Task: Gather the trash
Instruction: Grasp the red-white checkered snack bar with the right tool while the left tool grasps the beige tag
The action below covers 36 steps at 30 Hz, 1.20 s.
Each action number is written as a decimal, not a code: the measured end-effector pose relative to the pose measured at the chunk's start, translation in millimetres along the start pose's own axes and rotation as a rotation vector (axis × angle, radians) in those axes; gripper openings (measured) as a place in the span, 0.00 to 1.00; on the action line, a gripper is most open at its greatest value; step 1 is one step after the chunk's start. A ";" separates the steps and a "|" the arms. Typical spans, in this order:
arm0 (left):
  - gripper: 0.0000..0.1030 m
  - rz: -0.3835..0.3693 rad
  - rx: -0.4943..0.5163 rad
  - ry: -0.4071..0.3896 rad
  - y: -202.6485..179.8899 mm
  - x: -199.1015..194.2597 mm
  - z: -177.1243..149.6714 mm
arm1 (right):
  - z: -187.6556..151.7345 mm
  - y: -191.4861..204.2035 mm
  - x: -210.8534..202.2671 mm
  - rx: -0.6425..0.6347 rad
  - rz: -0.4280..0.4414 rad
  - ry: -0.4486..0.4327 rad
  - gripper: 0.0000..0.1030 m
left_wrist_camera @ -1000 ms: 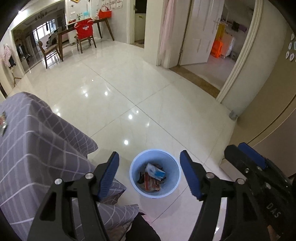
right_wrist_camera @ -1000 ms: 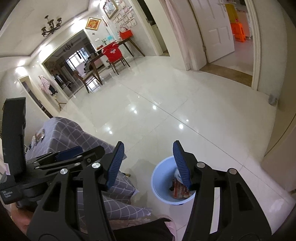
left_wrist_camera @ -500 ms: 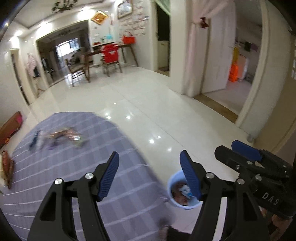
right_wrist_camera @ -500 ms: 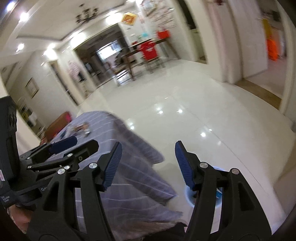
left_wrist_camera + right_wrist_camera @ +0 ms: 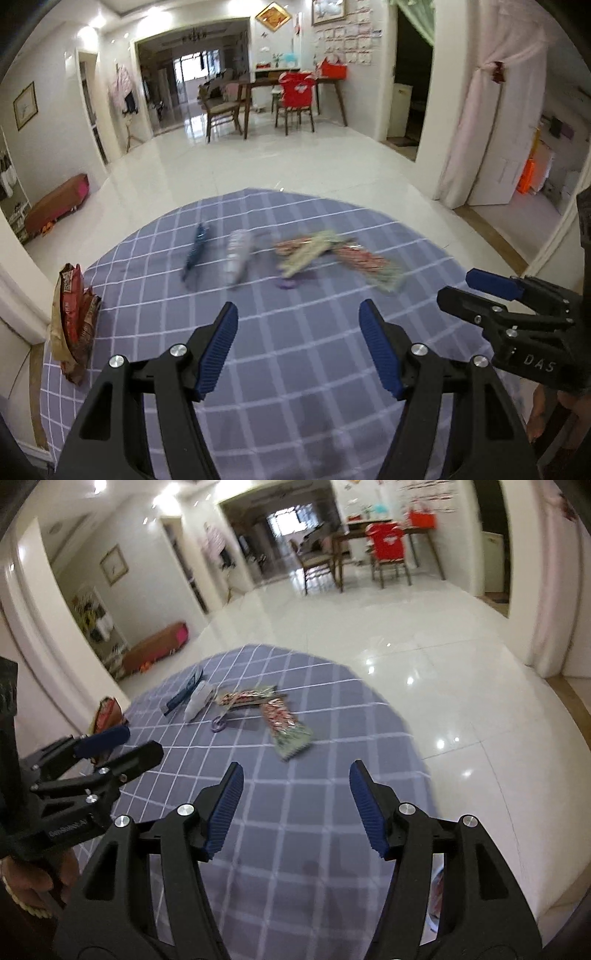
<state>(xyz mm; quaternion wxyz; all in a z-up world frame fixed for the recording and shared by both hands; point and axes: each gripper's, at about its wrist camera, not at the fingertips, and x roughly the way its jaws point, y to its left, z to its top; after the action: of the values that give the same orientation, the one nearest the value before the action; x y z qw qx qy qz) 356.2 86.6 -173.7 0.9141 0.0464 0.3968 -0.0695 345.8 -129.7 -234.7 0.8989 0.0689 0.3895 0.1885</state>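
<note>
A table with a grey-purple checked cloth fills the lower half of both views. Several wrappers lie in a row at its far side: a dark blue one, a white one, a green-red one and a red patterned one. A small purple ring lies just in front of them. My left gripper hovers open and empty over bare cloth, short of the row. My right gripper is also open and empty, with the red patterned wrapper closest ahead of it.
A crumpled red-brown snack bag stands at the table's left edge. Glossy white floor tiles stretch beyond the table. A brown bench sits by the left wall. A dining table with chairs stands far back.
Both grippers have swung away from above the blue bin on the floor to over the table. The bin has left both views and the row of wrappers has come into sight.
</note>
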 end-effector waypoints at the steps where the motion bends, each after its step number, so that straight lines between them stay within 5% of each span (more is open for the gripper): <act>1: 0.65 0.013 -0.005 0.008 7.4 7.2 3.1 | 2.7 0.8 8.5 -0.009 0.001 0.014 0.58; 10: 0.65 -0.046 0.036 0.049 8.2 46.1 11.2 | 27.2 11.4 68.0 -0.110 -0.067 0.093 0.58; 13: 0.64 -0.044 0.069 0.054 -2.5 54.8 14.1 | 30.1 14.7 79.0 -0.174 -0.094 0.120 0.34; 18: 0.57 -0.038 0.107 0.068 -10.8 73.5 19.1 | 27.4 4.3 74.2 -0.185 -0.066 0.102 0.15; 23: 0.41 -0.023 0.111 0.083 -20.0 91.7 25.0 | 19.6 -6.8 63.8 -0.146 -0.020 0.090 0.12; 28: 0.08 -0.019 0.094 0.060 -24.0 90.0 25.0 | 14.3 -11.3 56.8 -0.115 0.004 0.093 0.12; 36: 0.04 -0.049 0.032 0.050 -25.4 68.6 17.3 | 14.6 0.3 63.9 -0.155 -0.060 0.098 0.20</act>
<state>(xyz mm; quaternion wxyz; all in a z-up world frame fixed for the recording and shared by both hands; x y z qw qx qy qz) 410.9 53.0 -212.8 0.9010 0.0530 0.4196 -0.0968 396.3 -104.1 -267.7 0.8867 -0.0219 0.4191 0.1941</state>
